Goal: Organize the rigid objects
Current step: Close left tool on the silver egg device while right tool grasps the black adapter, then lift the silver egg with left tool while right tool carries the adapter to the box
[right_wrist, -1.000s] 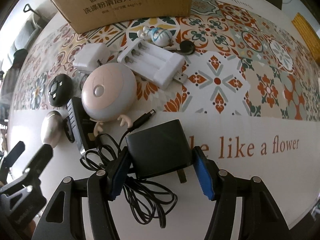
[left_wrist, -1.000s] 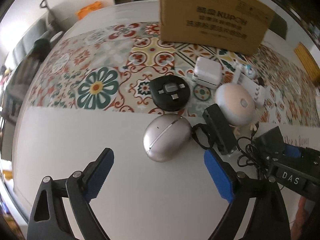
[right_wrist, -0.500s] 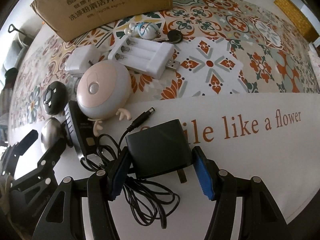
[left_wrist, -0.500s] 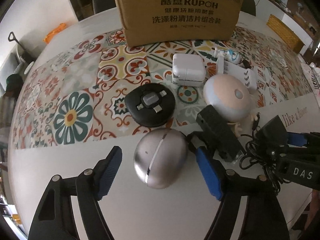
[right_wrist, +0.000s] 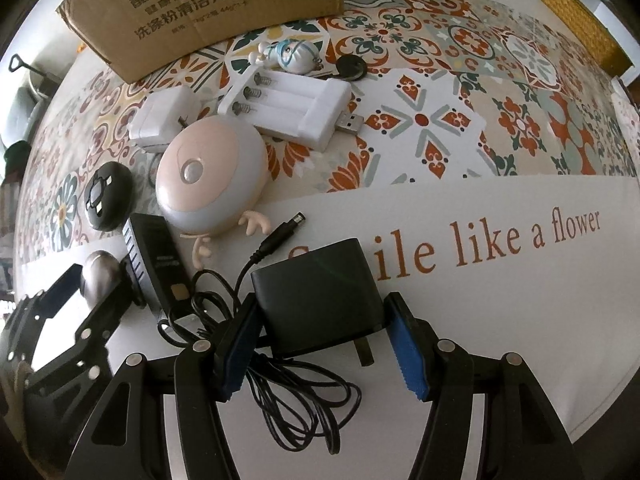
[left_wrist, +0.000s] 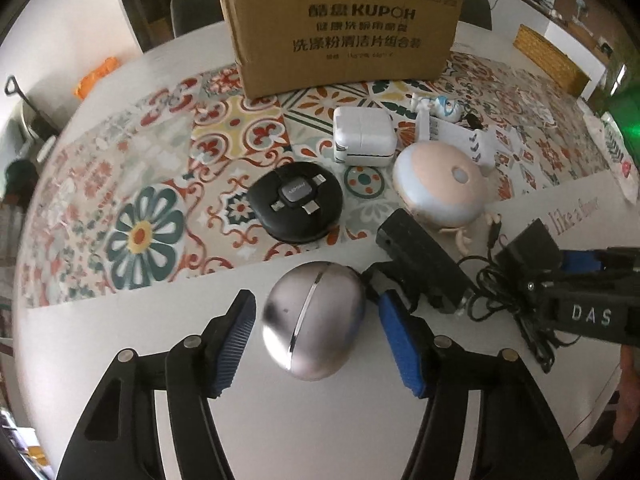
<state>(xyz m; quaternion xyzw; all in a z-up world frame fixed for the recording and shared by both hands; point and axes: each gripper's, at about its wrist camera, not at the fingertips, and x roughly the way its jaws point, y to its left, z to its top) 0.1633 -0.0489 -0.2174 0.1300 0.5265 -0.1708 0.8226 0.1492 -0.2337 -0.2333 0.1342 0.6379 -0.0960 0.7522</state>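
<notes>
A silver egg-shaped case (left_wrist: 314,320) lies on the white part of the tablecloth. My left gripper (left_wrist: 315,312) straddles it and its jaws are closing, with a thin gap left on each side. In the right wrist view my right gripper (right_wrist: 322,312) points down and is shut on a black power adapter (right_wrist: 316,292). The adapter's cable (right_wrist: 304,400) lies coiled under the gripper. The right gripper (left_wrist: 580,280) also shows at the right edge of the left wrist view. The left gripper (right_wrist: 60,312) shows at the left edge of the right wrist view.
Behind stand a black bar-shaped device (left_wrist: 424,264), a pink and white round lamp (left_wrist: 440,188), a black round cable disc (left_wrist: 296,204), a white charger cube (left_wrist: 362,136), a white battery charger (right_wrist: 288,108) and a small figurine (right_wrist: 292,54). A cardboard box (left_wrist: 340,28) stands at the back.
The left gripper's jaws have narrowed around the silver case and the gripper has rolled. The right gripper has shifted slightly with the adapter still between its pads.
</notes>
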